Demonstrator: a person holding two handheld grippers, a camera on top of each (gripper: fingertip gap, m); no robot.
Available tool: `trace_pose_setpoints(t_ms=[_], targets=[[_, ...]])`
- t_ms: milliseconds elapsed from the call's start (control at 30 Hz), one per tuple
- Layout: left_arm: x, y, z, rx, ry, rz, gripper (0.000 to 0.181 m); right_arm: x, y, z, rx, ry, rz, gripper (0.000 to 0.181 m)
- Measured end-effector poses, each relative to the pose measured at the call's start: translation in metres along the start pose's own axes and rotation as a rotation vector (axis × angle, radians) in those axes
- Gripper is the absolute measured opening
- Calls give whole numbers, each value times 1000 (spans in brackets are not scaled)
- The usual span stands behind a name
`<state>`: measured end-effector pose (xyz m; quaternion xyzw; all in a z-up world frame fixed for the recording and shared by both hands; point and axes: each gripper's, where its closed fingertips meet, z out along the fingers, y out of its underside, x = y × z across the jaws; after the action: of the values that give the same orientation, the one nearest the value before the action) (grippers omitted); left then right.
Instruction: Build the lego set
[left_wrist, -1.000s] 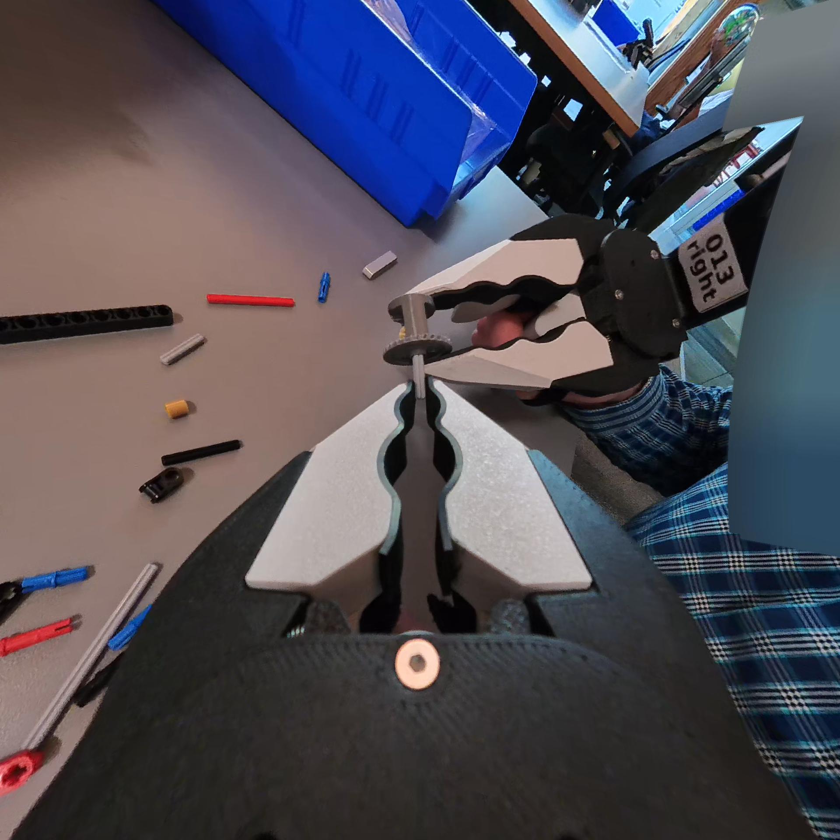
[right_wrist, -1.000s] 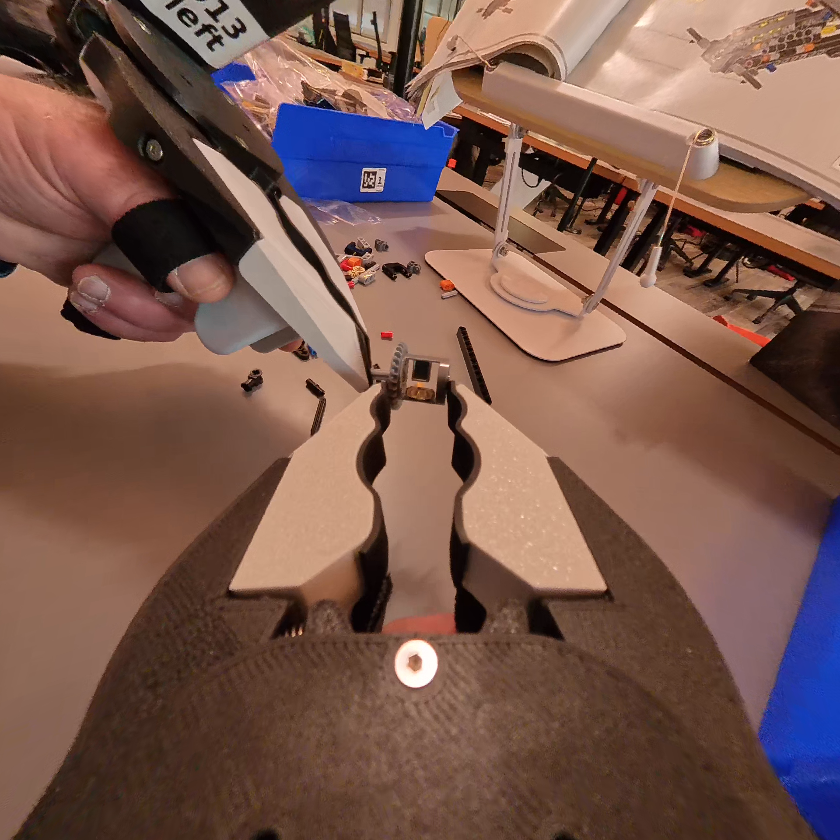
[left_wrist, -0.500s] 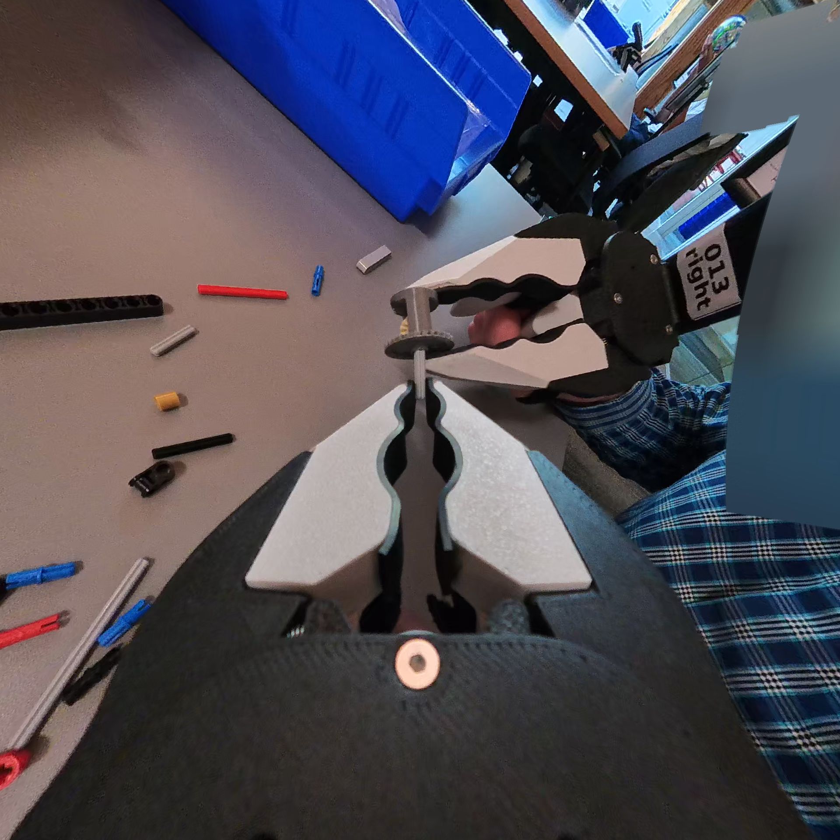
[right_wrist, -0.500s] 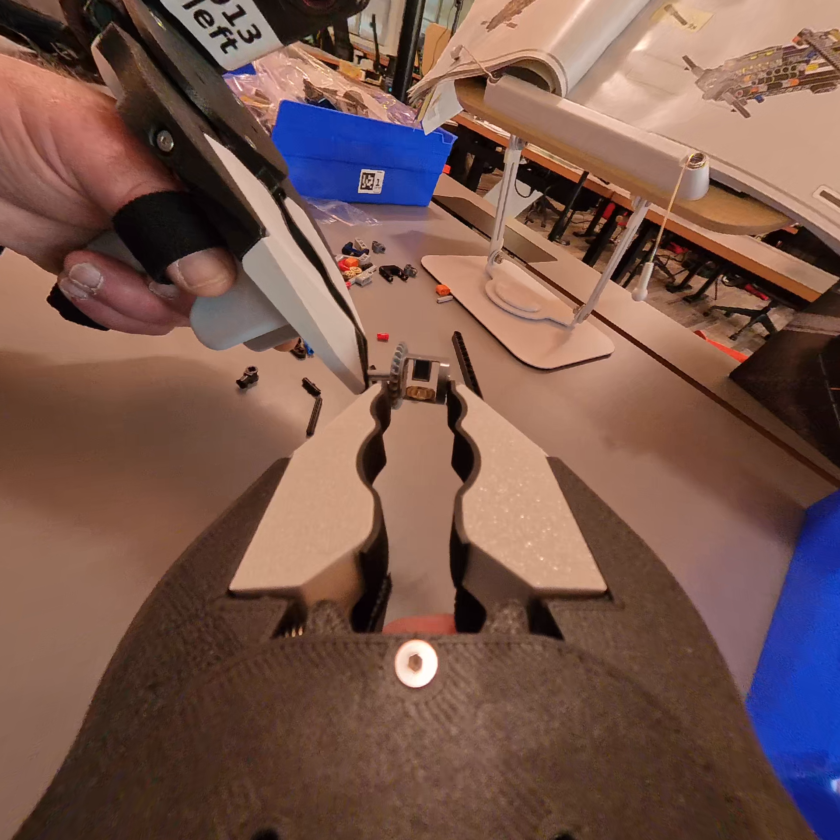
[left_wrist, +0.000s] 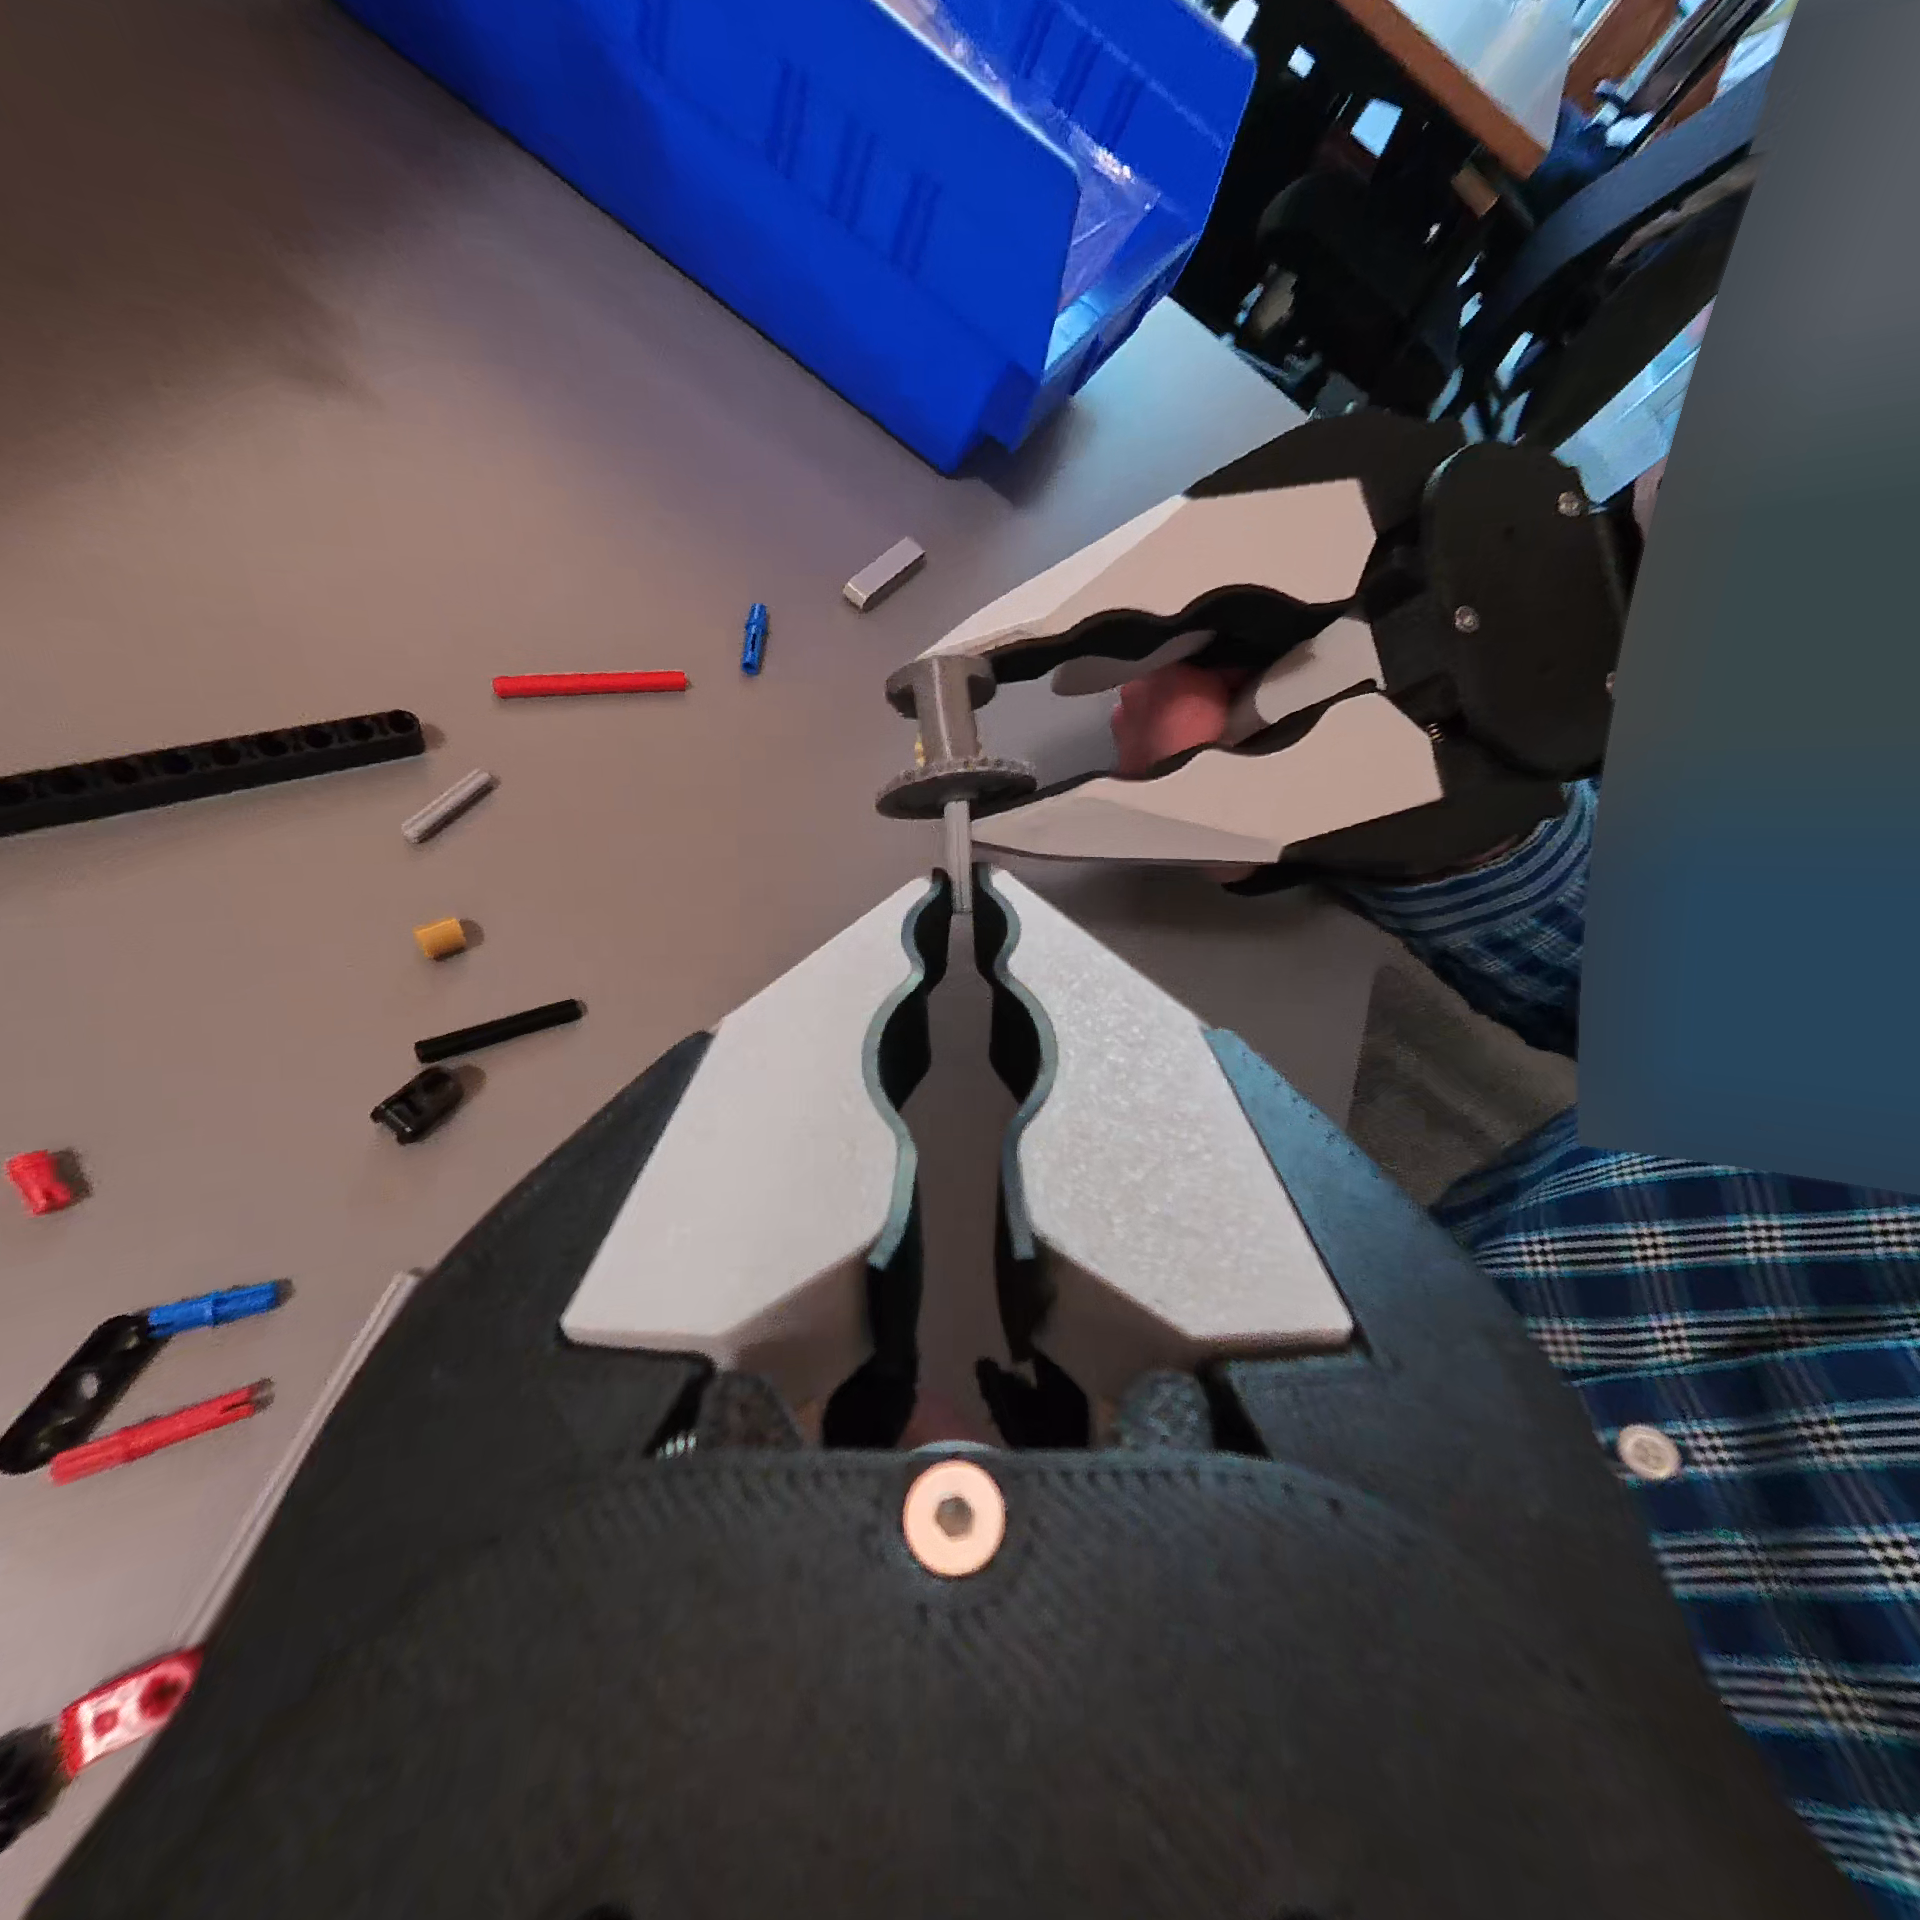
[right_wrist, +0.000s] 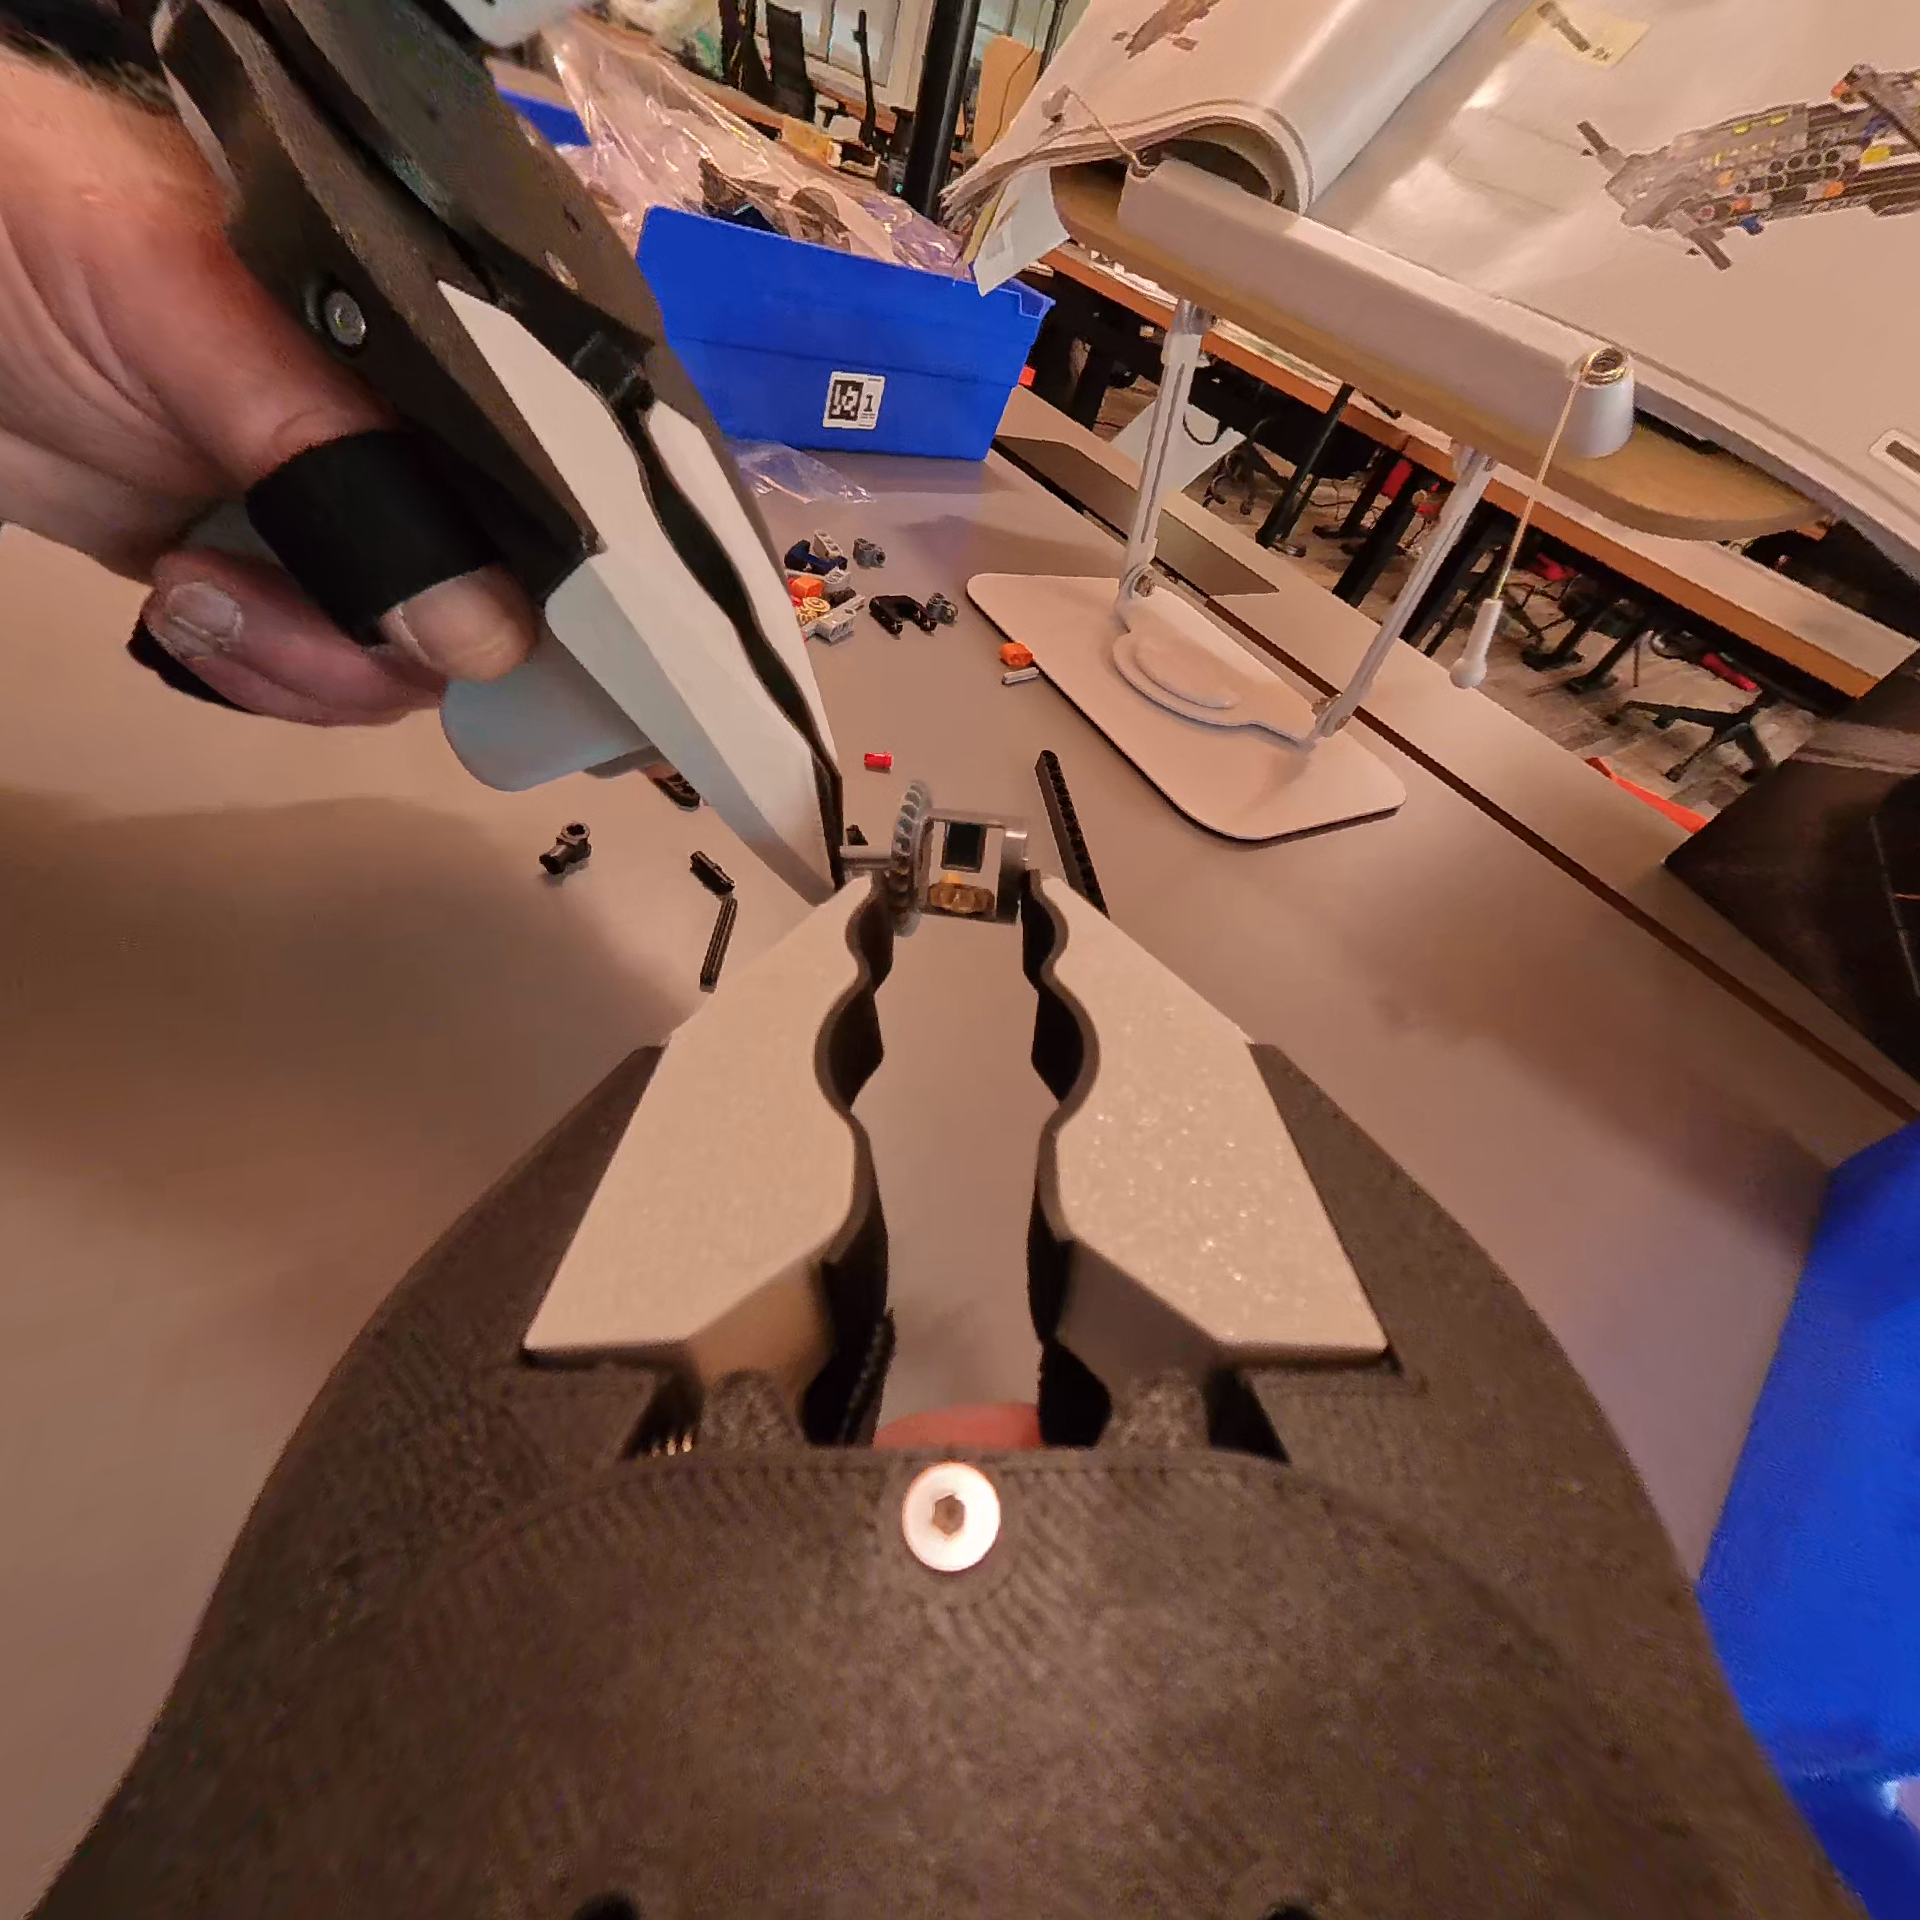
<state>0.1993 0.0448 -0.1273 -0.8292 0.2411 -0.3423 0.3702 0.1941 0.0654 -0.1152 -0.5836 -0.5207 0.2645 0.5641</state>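
Note:
My right gripper (right_wrist: 956, 896) is shut on a small grey gear assembly (right_wrist: 961, 860): a toothed gear and a grey frame with a tan part inside. It is held above the table. In the left wrist view the assembly (left_wrist: 951, 743) sits between the right gripper's tips (left_wrist: 961, 727). A thin grey axle (left_wrist: 958, 847) sticks out of the gear. My left gripper (left_wrist: 961, 894) is shut on the axle's end. In the right wrist view the left gripper (right_wrist: 836, 868) comes in from the upper left, held by a hand (right_wrist: 156, 436).
Loose parts lie on the grey table (left_wrist: 312, 468): a long black beam (left_wrist: 208, 767), a red axle (left_wrist: 589, 684), blue pins, a black axle (left_wrist: 499, 1031). Blue bins (left_wrist: 883, 187) (right_wrist: 831, 353) stand at the back. A stand holding an open instruction book (right_wrist: 1247, 665) is to the right.
Both grippers keep their hold on the axle and gear assembly. The joined pair has shifted slightly over the table; more loose parts show at the left of the left wrist view.

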Motion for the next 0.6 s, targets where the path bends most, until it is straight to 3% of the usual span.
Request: trace_pose_setpoints(t_ms=[33,333,600], targets=[[0,0,0,-8,-8,10,1,0,0,0,-1,2,-8,23],[-3,4,-2,-85,-65,96,1,-3,2,0,-19,12,-59,22],[-2,3,0,-80,-53,66,2,-4,2,0,-27,21,-73,22]])
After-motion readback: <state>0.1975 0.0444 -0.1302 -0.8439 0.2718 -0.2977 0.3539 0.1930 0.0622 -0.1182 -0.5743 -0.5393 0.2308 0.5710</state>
